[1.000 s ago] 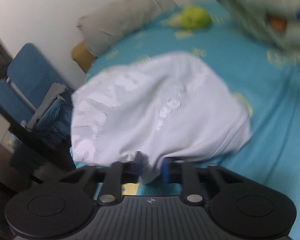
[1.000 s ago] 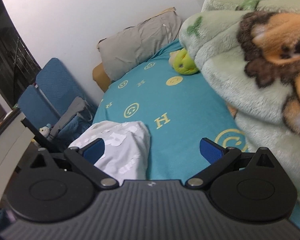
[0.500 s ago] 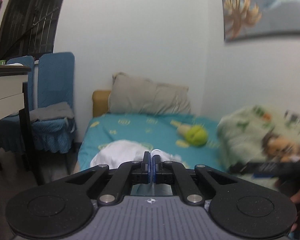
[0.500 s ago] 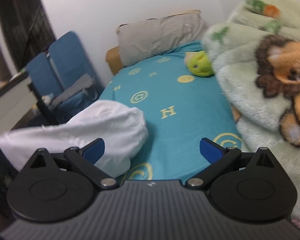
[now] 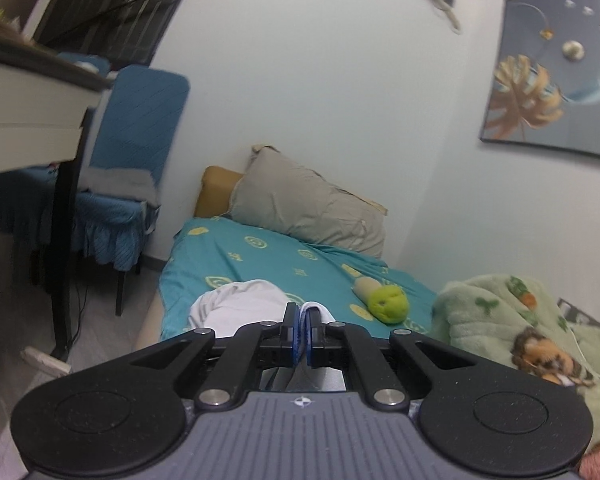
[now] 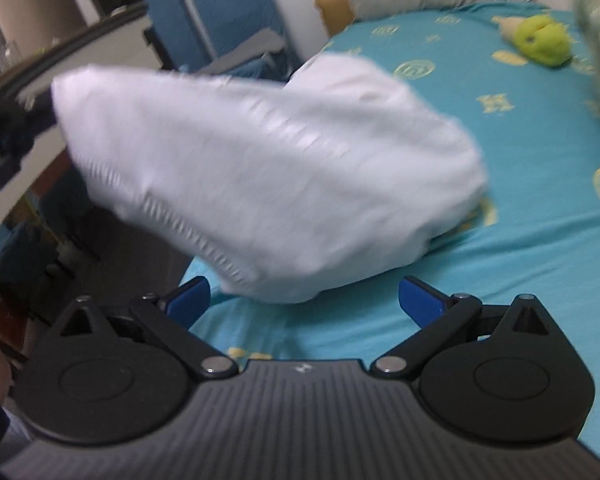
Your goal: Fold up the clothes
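A white garment (image 6: 268,176) is seen stretched from the near edge of the bed (image 6: 540,240) out over the floor, blurred in the right wrist view. A fold of it is pinched between the closed pads of the left gripper (image 5: 302,330), with cloth hanging beneath. The right gripper (image 6: 304,304) is held wide open and empty, just before the garment. A green plush toy (image 5: 387,303) lies further up the sheet, near a grey pillow (image 5: 308,208). A fleece blanket (image 5: 520,320) is heaped to the right. Blue chairs (image 5: 136,152) and a desk (image 5: 32,120) stand at the left.
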